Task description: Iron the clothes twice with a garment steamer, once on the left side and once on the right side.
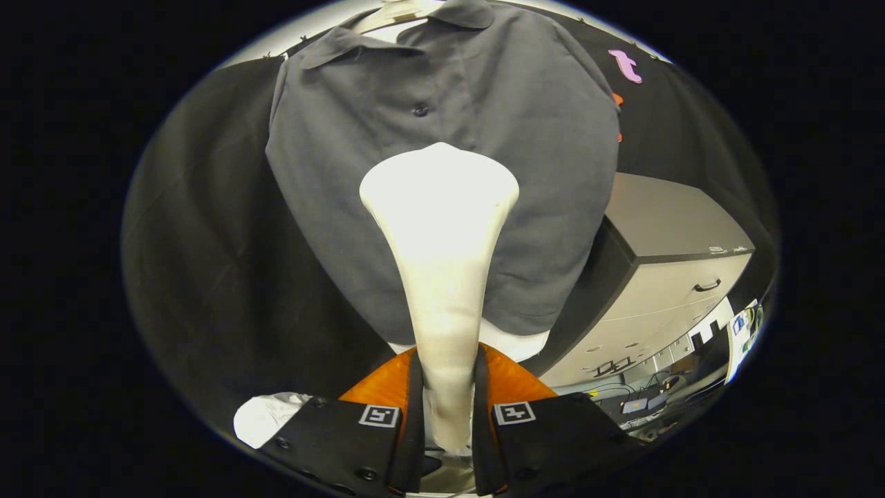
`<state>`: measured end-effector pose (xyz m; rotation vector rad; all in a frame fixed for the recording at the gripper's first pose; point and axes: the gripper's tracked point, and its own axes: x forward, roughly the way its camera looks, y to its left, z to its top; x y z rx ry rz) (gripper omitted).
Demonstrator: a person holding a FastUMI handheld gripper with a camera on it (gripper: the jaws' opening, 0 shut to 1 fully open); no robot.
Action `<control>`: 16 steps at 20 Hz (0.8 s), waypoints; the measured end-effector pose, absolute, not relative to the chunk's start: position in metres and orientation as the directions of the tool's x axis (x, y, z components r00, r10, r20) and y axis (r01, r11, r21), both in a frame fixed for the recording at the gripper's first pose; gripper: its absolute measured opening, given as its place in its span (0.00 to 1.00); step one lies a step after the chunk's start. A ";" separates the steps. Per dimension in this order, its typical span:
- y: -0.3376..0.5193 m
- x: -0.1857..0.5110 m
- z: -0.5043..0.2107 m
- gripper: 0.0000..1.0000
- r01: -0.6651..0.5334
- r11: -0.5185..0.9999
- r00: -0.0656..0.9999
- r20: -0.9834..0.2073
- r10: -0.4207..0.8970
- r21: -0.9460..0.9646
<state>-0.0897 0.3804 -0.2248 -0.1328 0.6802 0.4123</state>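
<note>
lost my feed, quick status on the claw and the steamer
Claw shut on steamer. Steamer head up against grey shirt, about mid-chest. Nothing in the way.

Gripper (pixel 446 415) jaws clamped both sides on steamer handle (pixel 442 332), pointing fwd.

text: none readable | claw (pixel 446 415) tags: square markers, no lettering

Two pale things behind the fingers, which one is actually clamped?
The steamer: its cream handle sits between both fingers of the gripper. The white cloth lies loose off to the side, untouched.
</note>
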 end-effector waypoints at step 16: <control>0.248 -0.020 -0.058 0.36 -0.249 0.967 0.894 -0.369 0.254 0.062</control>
